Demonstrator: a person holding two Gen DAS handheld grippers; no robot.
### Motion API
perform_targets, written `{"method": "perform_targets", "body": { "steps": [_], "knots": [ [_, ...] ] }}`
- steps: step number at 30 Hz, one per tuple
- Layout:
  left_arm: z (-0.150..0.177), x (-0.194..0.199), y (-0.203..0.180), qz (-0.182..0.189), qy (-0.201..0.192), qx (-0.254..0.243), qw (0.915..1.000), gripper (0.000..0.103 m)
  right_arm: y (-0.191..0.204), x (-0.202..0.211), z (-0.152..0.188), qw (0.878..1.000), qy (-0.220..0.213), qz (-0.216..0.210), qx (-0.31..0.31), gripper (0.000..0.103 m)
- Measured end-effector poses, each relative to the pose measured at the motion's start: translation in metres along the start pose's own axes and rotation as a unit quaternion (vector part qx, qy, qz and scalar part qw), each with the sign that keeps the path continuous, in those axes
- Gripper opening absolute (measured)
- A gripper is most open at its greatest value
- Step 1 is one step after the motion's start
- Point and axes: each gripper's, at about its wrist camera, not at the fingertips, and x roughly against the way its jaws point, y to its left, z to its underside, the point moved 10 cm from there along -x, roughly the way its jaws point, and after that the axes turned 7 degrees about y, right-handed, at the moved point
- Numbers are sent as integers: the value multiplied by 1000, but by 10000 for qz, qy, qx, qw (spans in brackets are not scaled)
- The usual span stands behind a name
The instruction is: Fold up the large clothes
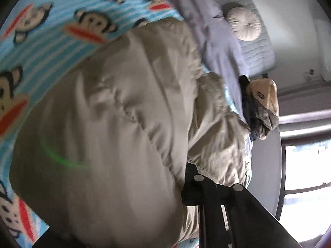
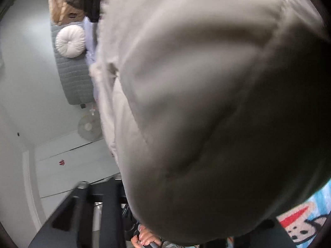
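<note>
Left tongs: fingers pressed nearly together, with beige fabric bunched at the tips, so it reads as a pinch on the jacket. Right tongs: both fingers are visible with a narrow gap and pale background showing through it. The jacket laps over the tip of the finger on that side. Can't tell whether it's clamped or just touching.

Counts:
- 1 puffy beige quilted jacket. It bulges up close ahead of both tongs. For the left pair it lies to the picture-left of the fingers and beyond them. For the right pair it lies to the picture-right and above, filling most of that view.
- 1 blue striped blanket with a cartoon monkey print, under the jacket and beyond the left tongs. A corner shows low, beside the right tongs.
- 1 lilac cloth, far ahead of the left tongs, lying past the jacket.
- 1 heap of tan and dark clothes, ahead of the left tongs at the bed edge. It is also seen far ahead of the right tongs.
- 1 round white cushion on a grey quilted pad, well beyond both pairs.
- 1 fan, ahead of the right tongs.
- 1 window, off to the side of the left tongs.

Both views are motion-blurred.
</note>
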Motion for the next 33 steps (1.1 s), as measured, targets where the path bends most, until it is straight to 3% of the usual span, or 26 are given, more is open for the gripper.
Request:
{"method": "perform_targets", "body": {
  "steps": [6,10,14,17,22,24,26,28,33],
  "knots": [
    [24,47,-18,83,-3,-459,9989,17,28,19,26,9983,97,84,566,21],
    [67,76,-12,-26,251,-711,9971,17,25,44,63,9965,280,238,757,21],
    [124,100,17,-156,669,-644,9956,17,0,67,107,9961,489,359,638,21],
    [177,120,53,-506,1086,-662,9906,18,-30,85,145,9957,678,478,420,21],
    [226,121,107,-830,1520,-354,9842,18,-90,95,191,9921,815,950,46,21],
    [231,114,120,-888,1556,-202,9836,23,-104,96,184,9915,748,1058,-125,24],
    [231,113,125,-1046,1564,-148,9820,36,-109,98,174,9907,724,1141,-160,26],
    [226,118,132,-1574,1529,-264,9753,62,-107,97,171,9884,788,1293,-97,32],
    [218,157,137,-2220,1374,-453,9643,64,-98,107,174,9789,858,1854,-2,49]
  ]
}}
